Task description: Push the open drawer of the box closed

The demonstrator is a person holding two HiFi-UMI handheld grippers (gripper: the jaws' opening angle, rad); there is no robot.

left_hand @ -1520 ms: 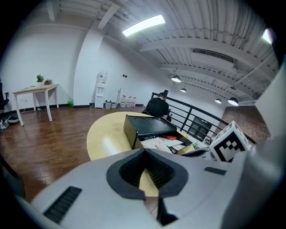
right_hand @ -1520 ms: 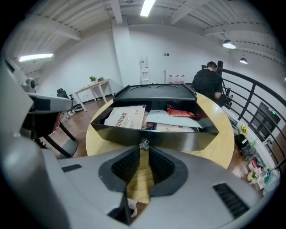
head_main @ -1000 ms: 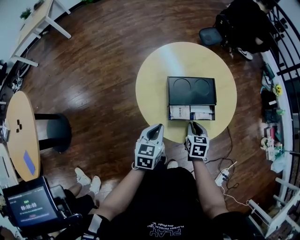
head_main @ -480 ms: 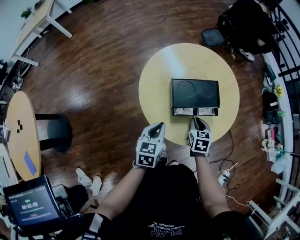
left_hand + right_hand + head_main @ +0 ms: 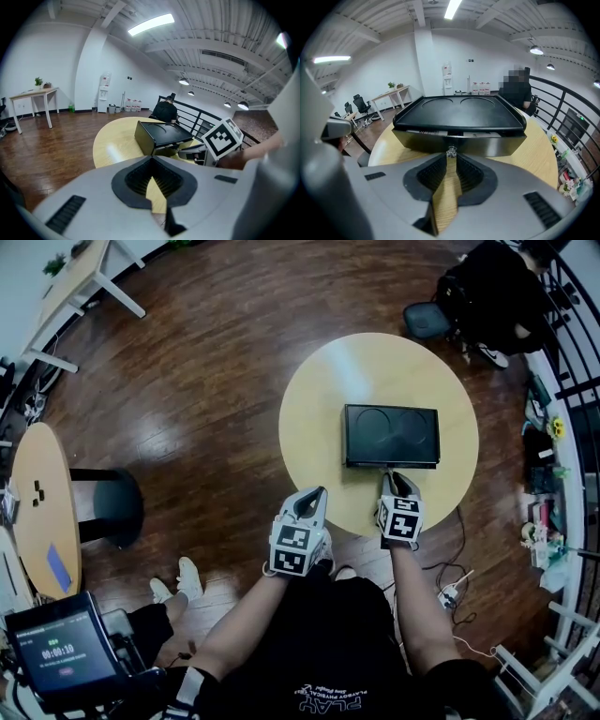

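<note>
Grey and ribbed inside, the right gripper (image 5: 451, 157) has its jaws drawn almost together, with only a slim wedge of gap between them and nothing carried. Their tips sit right at the small metal knob (image 5: 451, 151) in the middle of the drawer (image 5: 459, 142) front. Whether they nip the knob or merely press against it, I cannot tell from where I stand.

That drawer belongs to the black box (image 5: 391, 434), a low case with two round hollows moulded in its lid. It stands a little right of centre on the round yellow table (image 5: 319, 409), its drawer side facing the person. In the head view the drawer front looks all but level with the near face of the box. From the right gripper's own view, though, a thin slit shows under the lid's lip, and pale edges of papers (image 5: 432, 132) peep through it on either side of the knob.

So I judge the job to be nearly finished. Most of the travel is done, and what is left seems a last short push away from the person until the slit is gone.

Over on the left, the left gripper (image 5: 151, 180) takes no part. Its jaws meet at the tips with nothing between them, and it hangs just off the near edge of the table, well apart from the box.
</note>
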